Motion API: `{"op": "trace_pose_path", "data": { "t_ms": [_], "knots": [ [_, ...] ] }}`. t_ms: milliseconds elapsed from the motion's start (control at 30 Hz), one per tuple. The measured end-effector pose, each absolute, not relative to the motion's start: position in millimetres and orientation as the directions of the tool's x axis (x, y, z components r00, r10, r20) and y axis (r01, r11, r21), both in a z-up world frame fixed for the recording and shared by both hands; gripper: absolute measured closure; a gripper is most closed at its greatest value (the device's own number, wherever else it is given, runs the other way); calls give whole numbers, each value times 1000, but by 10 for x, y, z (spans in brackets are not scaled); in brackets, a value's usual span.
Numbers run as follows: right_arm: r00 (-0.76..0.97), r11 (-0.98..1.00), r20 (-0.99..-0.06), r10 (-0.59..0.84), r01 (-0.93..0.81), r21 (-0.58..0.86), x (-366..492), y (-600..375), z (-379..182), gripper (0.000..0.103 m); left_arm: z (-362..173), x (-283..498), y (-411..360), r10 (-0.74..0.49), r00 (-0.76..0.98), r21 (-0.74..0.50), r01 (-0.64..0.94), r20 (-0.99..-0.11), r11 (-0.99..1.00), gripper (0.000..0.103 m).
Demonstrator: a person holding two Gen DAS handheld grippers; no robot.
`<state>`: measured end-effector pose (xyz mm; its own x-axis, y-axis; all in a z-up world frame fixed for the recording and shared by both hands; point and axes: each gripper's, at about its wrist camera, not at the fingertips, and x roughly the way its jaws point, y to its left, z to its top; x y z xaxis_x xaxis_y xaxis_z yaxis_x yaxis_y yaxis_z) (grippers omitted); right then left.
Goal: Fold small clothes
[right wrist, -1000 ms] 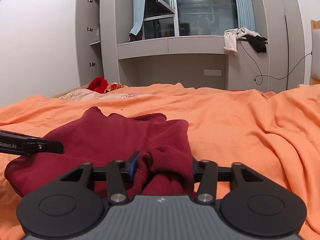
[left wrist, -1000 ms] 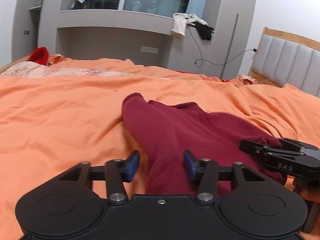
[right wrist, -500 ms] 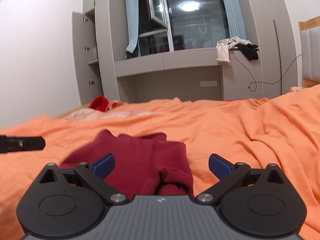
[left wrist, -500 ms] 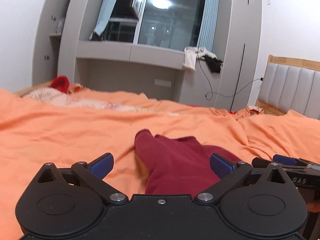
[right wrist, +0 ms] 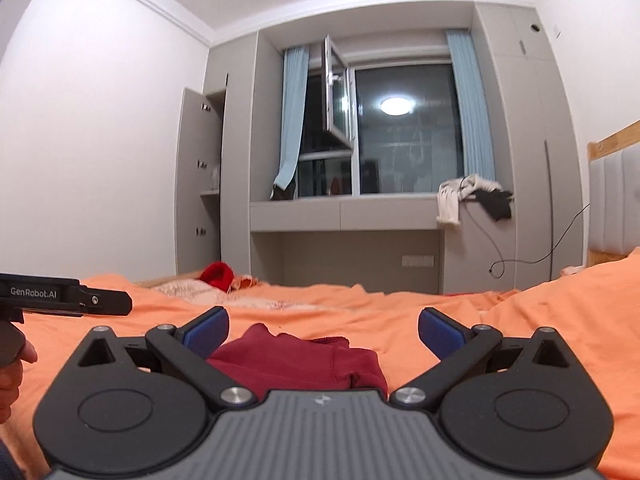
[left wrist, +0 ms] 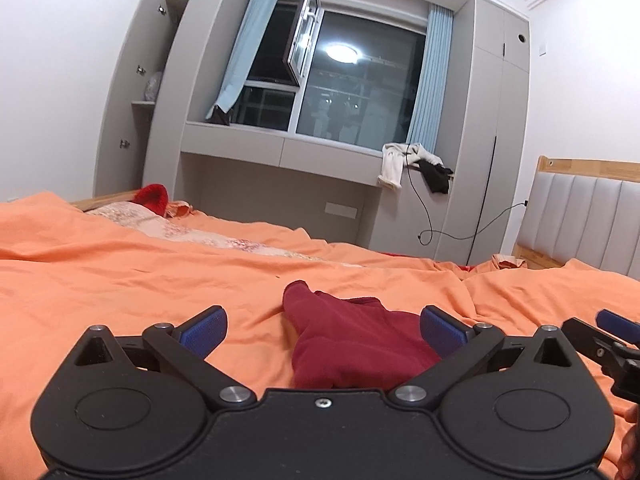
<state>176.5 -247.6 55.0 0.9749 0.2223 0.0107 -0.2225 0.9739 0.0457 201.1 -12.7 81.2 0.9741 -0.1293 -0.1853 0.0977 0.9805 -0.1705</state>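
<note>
The dark red garment lies bunched on the orange bedcover, clear of the left gripper and right gripper, both spread fully wide and holding nothing.

A soft, matt dark-red knit garment lies on a crinkled matt orange cotton-like bed cover, the left gripper is matt black plastic with ribbed blue rubbery pads and shiny metal pins, and the far-right headboard is padded grey upholstery in pale wood.
</note>
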Motion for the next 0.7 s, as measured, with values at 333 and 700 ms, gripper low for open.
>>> {"op": "trace_pose_path", "data": {
  "t_ms": [333,700],
  "knots": [
    [986,984,57,155,-159,81,1108,-2438,367,0,664,1298,-124,-119,981,-103,104,-153,989,1],
    [995,993,-17,98,-96,69,830,-2346,82,0,254,1027,-196,-133,973,-44,127,-190,991,1]
  ]
}}
